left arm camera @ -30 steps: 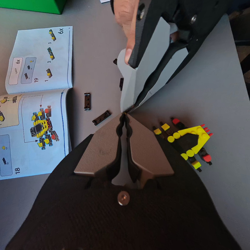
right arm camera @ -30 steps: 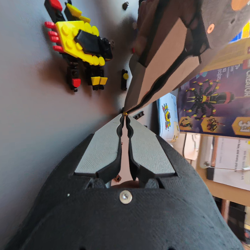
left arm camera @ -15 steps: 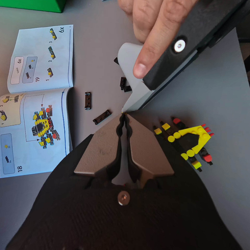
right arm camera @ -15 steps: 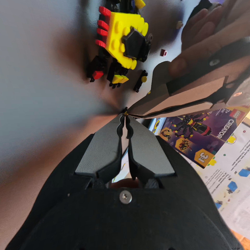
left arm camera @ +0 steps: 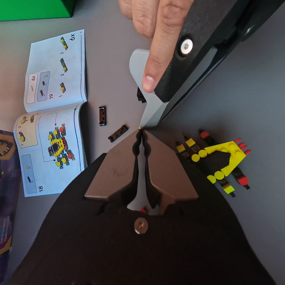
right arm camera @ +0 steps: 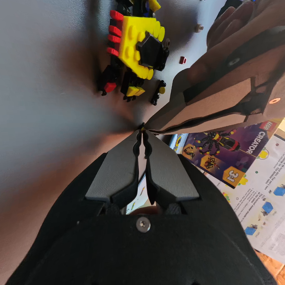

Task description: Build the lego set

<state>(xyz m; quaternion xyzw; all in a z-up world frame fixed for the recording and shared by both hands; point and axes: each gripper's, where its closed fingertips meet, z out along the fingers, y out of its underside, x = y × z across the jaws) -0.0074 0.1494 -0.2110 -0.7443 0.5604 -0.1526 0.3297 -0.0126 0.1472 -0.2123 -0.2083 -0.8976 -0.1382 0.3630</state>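
My left gripper [left arm camera: 140, 130] and right gripper [right arm camera: 141, 130] are both shut and meet tip to tip above the grey table. A tiny yellow-and-black piece [right arm camera: 142, 126] is pinched where the tips join; in the left wrist view only a yellow speck [left arm camera: 139, 128] of it shows. The right gripper [left arm camera: 151, 117] comes in from the upper right, with a hand on it. The left gripper [right arm camera: 200, 117] enters the right wrist view from the right. The yellow, black and red model [left arm camera: 215, 160] lies on the table to the right; it also shows in the right wrist view [right arm camera: 138, 50].
Loose black plates [left arm camera: 102, 115] [left arm camera: 118, 133] [left arm camera: 141, 96] lie near the tips. An open instruction booklet [left arm camera: 54, 108] lies left, a green box [left arm camera: 35, 9] far left. A black leg with a yellow stud [right arm camera: 158, 92], a small red piece [right arm camera: 182, 59], the set's box [right arm camera: 223, 154] and a printed sheet [right arm camera: 262, 200] show.
The right gripper has rolled about the joined tips, so the hand on it now faces the left camera. The left gripper has stayed almost still. Both stayed shut.
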